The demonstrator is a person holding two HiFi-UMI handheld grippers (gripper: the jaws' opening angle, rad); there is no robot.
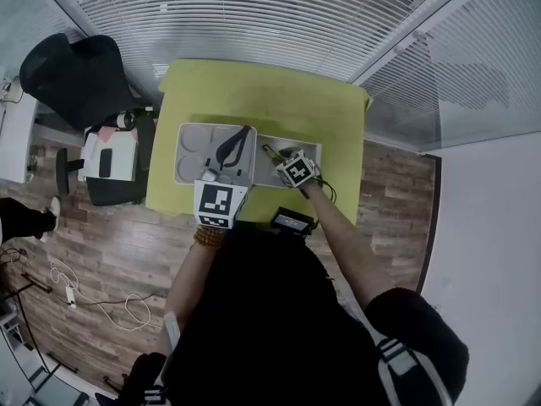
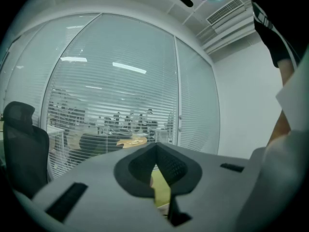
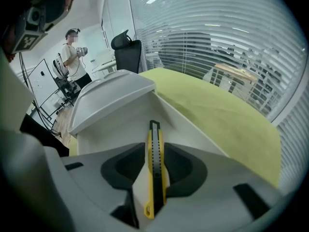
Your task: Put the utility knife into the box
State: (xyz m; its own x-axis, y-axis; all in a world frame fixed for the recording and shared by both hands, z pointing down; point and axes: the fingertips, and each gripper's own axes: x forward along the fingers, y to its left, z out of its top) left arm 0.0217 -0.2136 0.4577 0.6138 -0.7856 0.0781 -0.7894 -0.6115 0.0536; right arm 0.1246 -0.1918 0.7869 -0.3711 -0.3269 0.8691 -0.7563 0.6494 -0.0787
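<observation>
**While the knife stands nose-down in the box, letting go is the step in hand**

Spread about as wide as they go, the jaws of the right gripper [image 3: 154,150] have the utility knife [image 3: 154,182] standing on edge between them, slider track facing up. The pads flank it closely on both sides without visibly squeezing, so I read the hold as released, or very nearly. The knife's nose points down along the jaws into the white box [image 3: 120,129]. Whether it rests on the floor there I cannot tell. The box's open lid [image 3: 108,95] leans away to the left. The box sits on the green table [image 3: 217,115], near the person's edge. The left gripper [image 2: 155,161] is held level beside it, jaws closed on nothing, facing the window blinds [image 2: 120,95].

By my judgement the placement is close to done. The next move calls for drawing the right gripper straight back along its own line, jaws kept wide so that neither pad drags the knife out. The knife should then settle flat inside the walls.
</observation>
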